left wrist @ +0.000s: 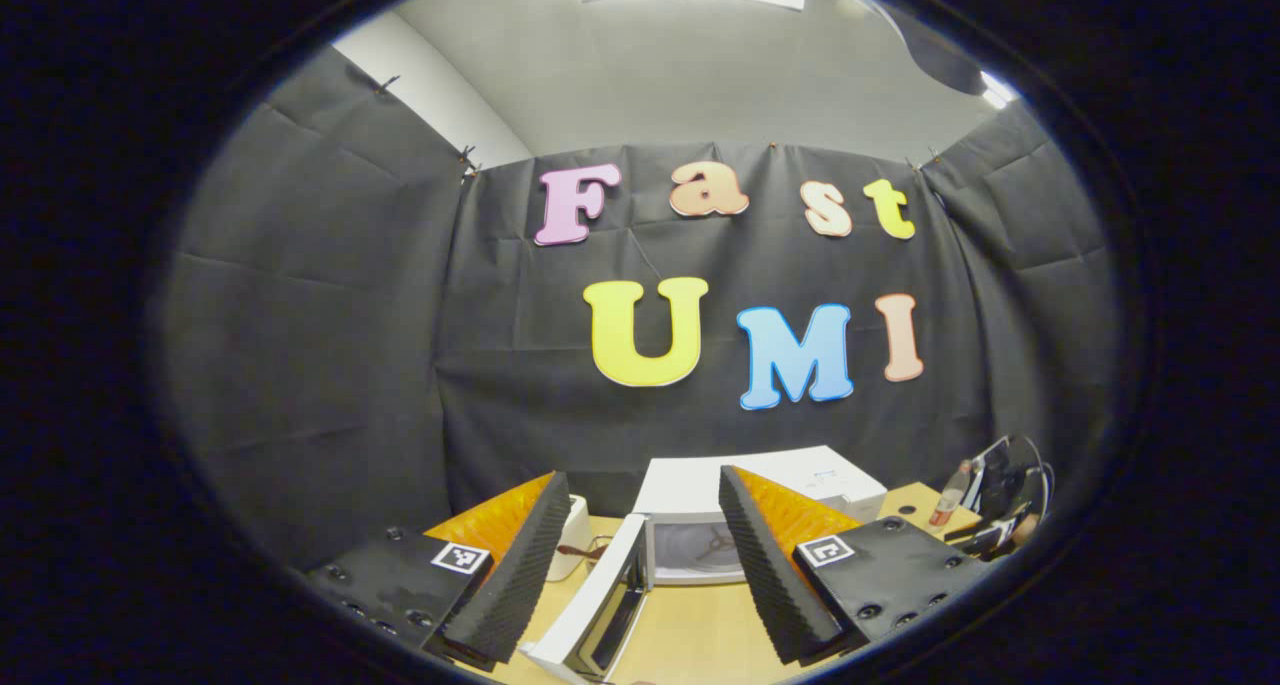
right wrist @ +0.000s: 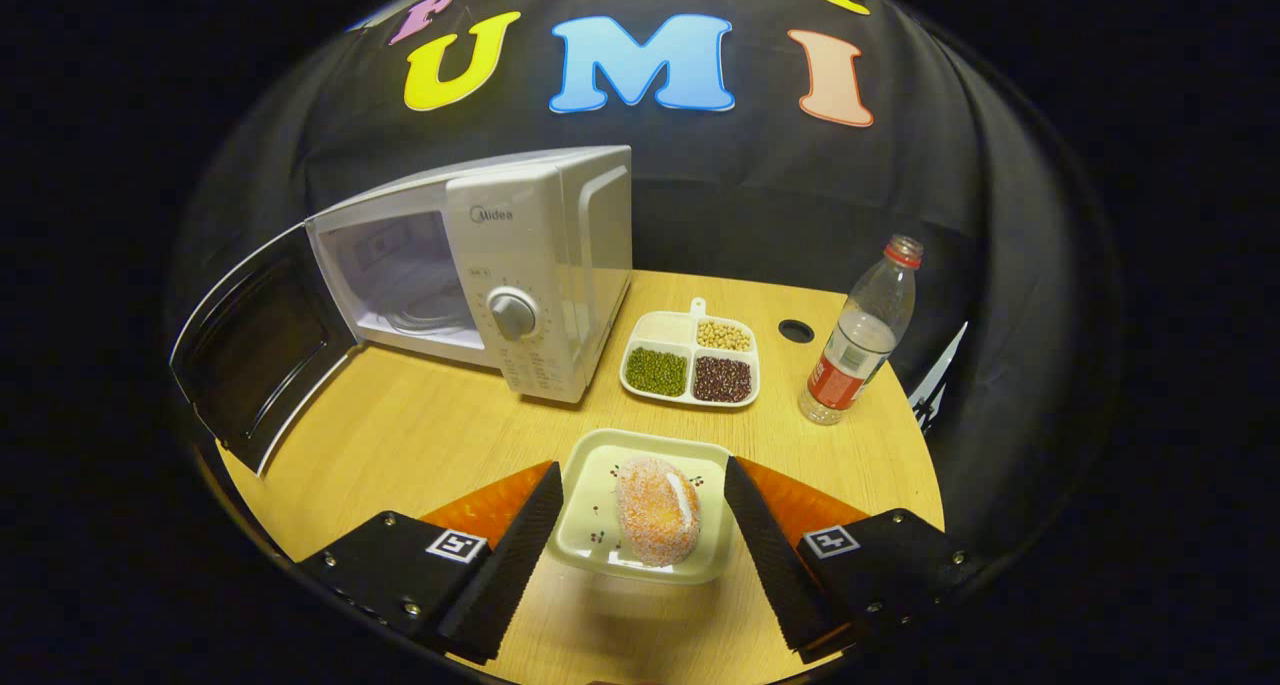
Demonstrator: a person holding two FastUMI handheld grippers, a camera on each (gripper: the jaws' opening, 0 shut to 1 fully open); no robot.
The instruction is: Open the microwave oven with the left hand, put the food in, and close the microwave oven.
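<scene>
The white microwave (right wrist: 540, 265) stands at the back left of the wooden table (right wrist: 420, 435), its door (right wrist: 260, 355) swung wide open to the left and its cavity lit. My right gripper (right wrist: 643, 475) is shut on a pale square plate (right wrist: 600, 535) carrying a sugared orange bun (right wrist: 657, 510), held a little above the table in front of the oven. In the left gripper view, my left gripper (left wrist: 642, 480) is open and holds nothing. It is raised and faces the microwave (left wrist: 760, 475) with the door (left wrist: 600, 605) hanging open below its fingers.
A divided white dish of beans (right wrist: 690, 360) lies right of the microwave. A clear water bottle with a red label (right wrist: 865, 340) stands farther right, near a small round hole (right wrist: 796, 330) in the tabletop. Cables and dark gear (left wrist: 1000, 495) sit at the table's right edge.
</scene>
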